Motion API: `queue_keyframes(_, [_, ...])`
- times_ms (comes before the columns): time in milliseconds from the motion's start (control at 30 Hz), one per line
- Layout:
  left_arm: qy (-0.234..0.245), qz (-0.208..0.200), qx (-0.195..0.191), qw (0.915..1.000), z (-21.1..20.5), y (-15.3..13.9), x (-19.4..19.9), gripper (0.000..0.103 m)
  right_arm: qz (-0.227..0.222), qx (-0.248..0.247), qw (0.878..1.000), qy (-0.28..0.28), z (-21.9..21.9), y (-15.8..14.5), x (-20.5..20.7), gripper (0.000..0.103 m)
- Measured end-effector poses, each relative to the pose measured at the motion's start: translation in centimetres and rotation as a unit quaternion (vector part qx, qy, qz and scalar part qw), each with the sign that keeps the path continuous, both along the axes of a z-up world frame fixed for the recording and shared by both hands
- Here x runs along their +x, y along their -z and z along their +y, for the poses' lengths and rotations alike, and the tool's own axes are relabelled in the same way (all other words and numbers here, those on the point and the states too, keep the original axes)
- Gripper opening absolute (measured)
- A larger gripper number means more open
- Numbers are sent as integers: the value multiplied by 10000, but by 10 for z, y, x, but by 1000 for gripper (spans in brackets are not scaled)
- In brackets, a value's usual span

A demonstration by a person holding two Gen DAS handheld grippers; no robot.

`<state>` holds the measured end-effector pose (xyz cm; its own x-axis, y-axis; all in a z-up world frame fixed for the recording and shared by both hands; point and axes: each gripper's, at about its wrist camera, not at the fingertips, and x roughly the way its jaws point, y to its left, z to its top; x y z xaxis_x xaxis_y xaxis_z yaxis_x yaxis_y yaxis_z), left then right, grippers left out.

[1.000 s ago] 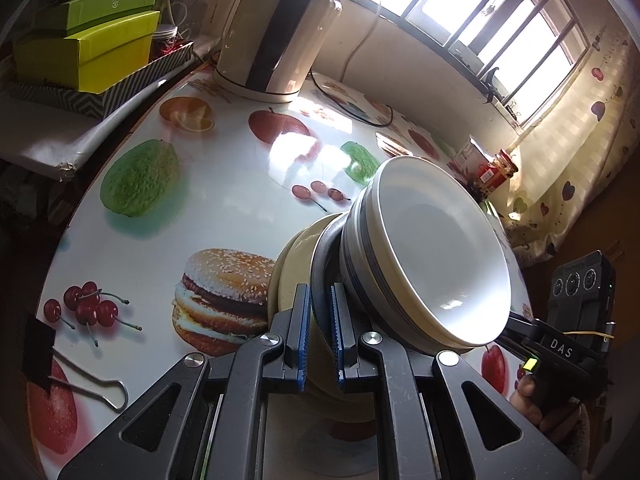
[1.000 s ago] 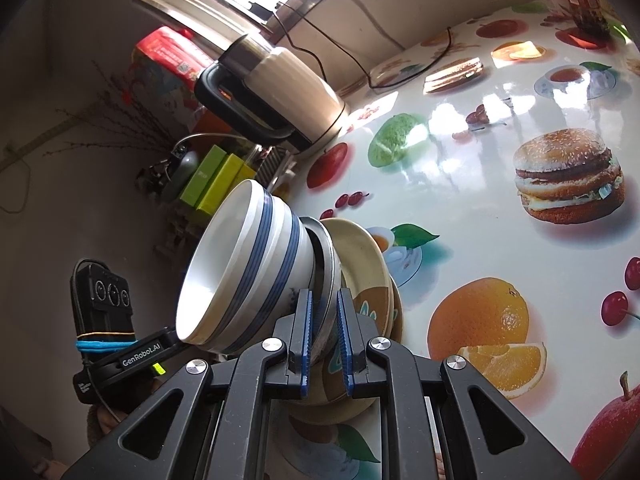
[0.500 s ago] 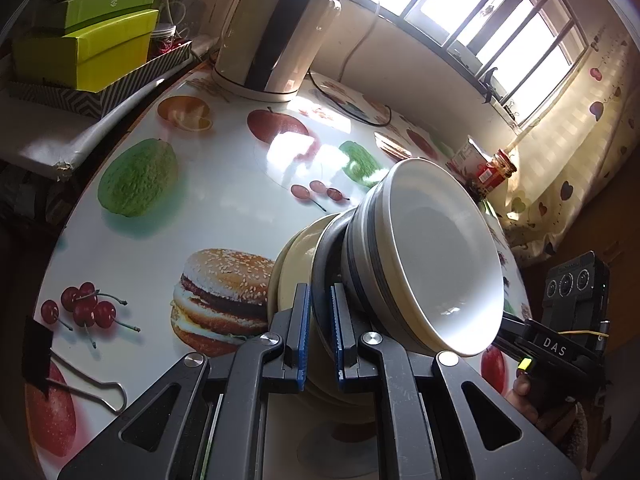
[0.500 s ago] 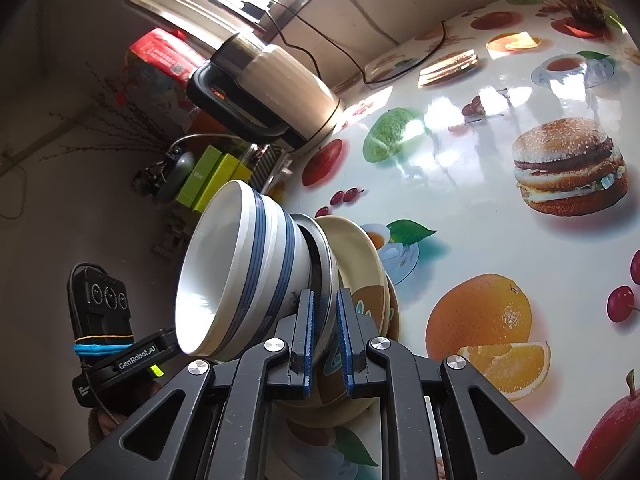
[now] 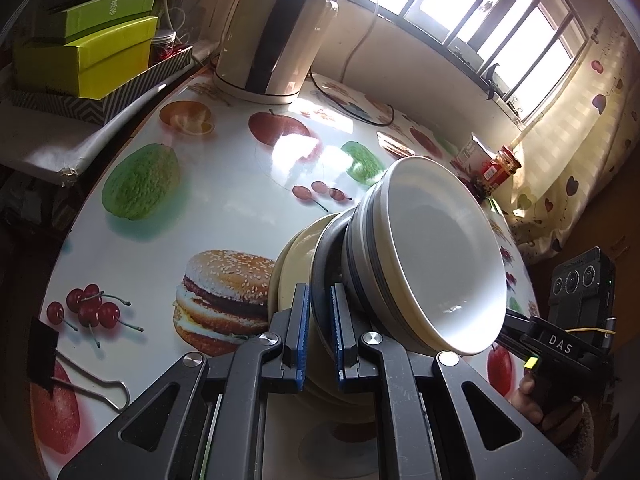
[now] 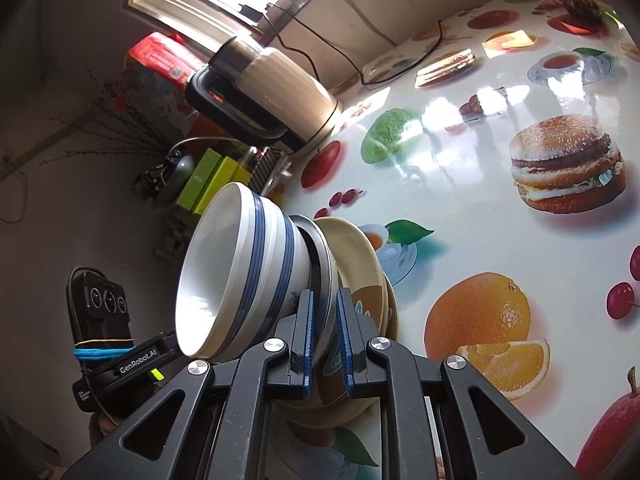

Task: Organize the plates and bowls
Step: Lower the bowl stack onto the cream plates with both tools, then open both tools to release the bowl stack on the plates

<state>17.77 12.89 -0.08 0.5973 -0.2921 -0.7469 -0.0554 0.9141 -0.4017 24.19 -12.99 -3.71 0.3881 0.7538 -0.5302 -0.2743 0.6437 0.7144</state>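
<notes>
Both claws are clamped on the rim of the grey plate (image 5: 322, 280): left gripper (image 5: 319, 334) and right gripper (image 6: 324, 338) from opposite sides. The striped bowls (image 6: 248, 276) ride nested on it, over the cream plates (image 6: 360, 276) near the table (image 5: 224, 208) edge. Recommendation: lower level and together; any tilt risks the bowls sliding off.

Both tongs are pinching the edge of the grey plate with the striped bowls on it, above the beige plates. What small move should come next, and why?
Probably lower it gently. The grey plate, held at opposite edges by the left tongs and right tongs, seems to sit almost on the beige plates, with the striped bowls on top.
</notes>
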Motion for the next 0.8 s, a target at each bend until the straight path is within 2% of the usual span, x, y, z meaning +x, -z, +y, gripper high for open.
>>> queue_keyframes(633, [-46, 33, 145, 9999, -3, -2, 1, 12, -90, -208, 9997, 27, 0, -4, -2, 15])
queue_keyframes(800, [-103, 74, 226, 9997, -1, -1, 0, 22, -143, -269, 9995, 79, -2, -5, -3, 20])
